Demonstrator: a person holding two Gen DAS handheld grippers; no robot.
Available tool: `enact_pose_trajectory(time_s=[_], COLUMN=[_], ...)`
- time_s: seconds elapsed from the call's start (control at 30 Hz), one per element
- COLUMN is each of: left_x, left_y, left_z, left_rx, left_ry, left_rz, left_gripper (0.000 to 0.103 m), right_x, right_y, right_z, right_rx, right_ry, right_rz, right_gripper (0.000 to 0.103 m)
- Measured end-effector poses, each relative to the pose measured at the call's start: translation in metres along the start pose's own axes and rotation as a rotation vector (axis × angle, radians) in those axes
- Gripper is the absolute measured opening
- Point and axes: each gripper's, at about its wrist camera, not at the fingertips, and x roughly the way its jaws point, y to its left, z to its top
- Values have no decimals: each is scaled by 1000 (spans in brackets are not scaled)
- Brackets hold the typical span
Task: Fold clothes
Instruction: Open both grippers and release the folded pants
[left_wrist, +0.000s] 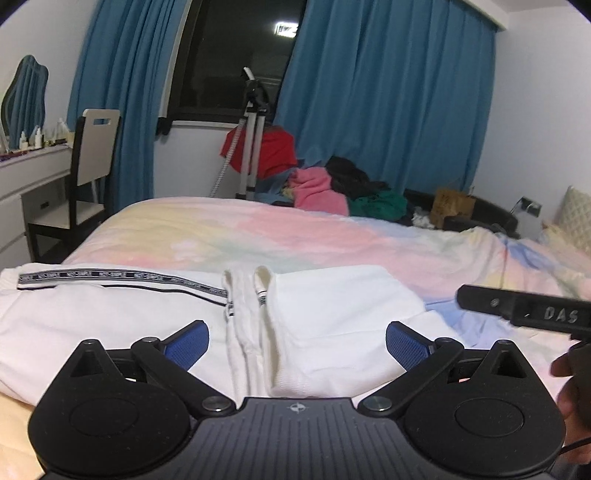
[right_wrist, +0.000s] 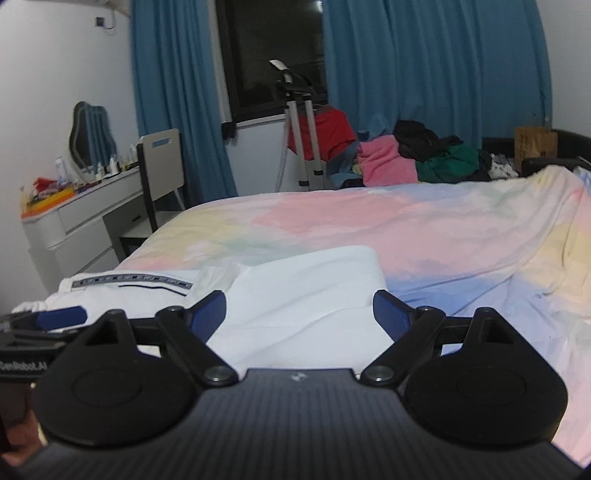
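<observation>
Gripper above crosswise white garment

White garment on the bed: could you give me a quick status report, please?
Left tool and right tool open, empty. White garment partly folded on the bedspread. Nothing in the way.

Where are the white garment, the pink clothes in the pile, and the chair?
white garment (left_wrist: 332, 314): left wrist view, folded right half.
pink clothes (right_wrist: 384, 162): right wrist view, middle.
chair (left_wrist: 98, 147): left wrist view, backrest.
</observation>
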Motion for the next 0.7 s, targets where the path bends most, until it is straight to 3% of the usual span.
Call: enact_pose_trajectory(time_s=[0.7], left_x=[9], left_y=[28], left_z=[2], left_rx=[-105], left_ry=[48], left_rz=[66], left_gripper=[103], right_x=[5], right_y=[3], right_z=[-8], right_rx=[5], right_ry=[38], right_rz=[15], right_gripper=[88])
